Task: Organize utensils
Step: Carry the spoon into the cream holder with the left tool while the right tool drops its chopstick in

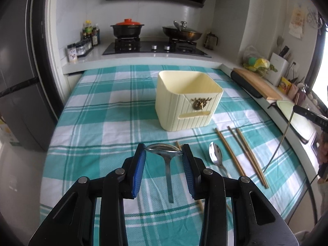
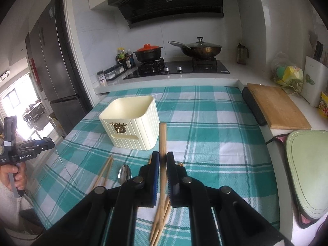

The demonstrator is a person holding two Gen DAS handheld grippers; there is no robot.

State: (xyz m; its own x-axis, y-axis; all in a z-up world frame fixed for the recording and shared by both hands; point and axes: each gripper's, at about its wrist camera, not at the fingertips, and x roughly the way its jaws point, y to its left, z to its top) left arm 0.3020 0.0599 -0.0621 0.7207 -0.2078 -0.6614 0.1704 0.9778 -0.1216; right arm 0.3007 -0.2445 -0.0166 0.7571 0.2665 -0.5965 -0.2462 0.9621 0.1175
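A cream ribbed utensil holder (image 1: 187,100) stands on the checked tablecloth; it also shows in the right wrist view (image 2: 133,123). My left gripper (image 1: 163,152) is shut on the bowl of a metal spoon (image 1: 166,153), handle hanging down toward me. A second spoon (image 1: 216,155) lies to its right, next to several wooden chopsticks (image 1: 242,153). My right gripper (image 2: 162,160) is shut on a pair of chopsticks (image 2: 162,135) held lengthwise, pointing toward the holder. In the right wrist view the lying spoon (image 2: 124,173) and more chopsticks (image 2: 104,170) rest at lower left.
A gas hob (image 1: 155,48) with a red-lidded pot (image 1: 127,27) and a wok (image 1: 181,32) sits behind the table. A wooden cutting board (image 2: 276,108) and green board (image 2: 307,172) lie on the right counter. A fridge (image 2: 51,61) stands at left.
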